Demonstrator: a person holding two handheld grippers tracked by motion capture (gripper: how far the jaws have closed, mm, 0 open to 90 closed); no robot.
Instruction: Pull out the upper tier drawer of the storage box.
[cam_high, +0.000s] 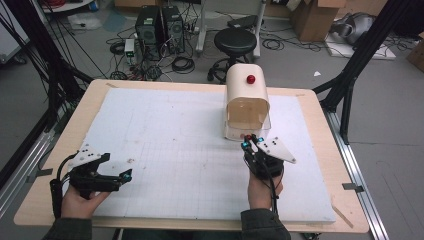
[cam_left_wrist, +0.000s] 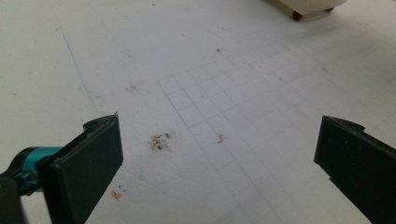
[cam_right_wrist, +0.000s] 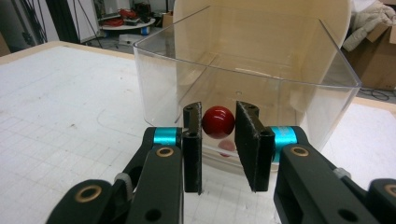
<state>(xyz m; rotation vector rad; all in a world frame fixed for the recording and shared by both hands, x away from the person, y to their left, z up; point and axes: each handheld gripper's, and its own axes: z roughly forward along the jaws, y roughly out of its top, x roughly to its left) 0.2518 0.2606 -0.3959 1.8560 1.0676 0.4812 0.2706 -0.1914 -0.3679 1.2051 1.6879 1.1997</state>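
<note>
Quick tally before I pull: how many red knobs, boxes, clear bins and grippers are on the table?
Red knobs: 2 (top knob, front knob)
Cream box: 1
Clear bin: 1
Grippers: 2 (left gripper, right gripper)
Total: 6

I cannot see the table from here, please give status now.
Right gripper shut on red knob of clear drawer. Left gripper open, idle over white mat. Nothing in the way.

Box (cam_high: 246, 102) far right on table (cam_high: 60, 150); knob (cam_right_wrist: 218, 122) on its near wall.
</note>
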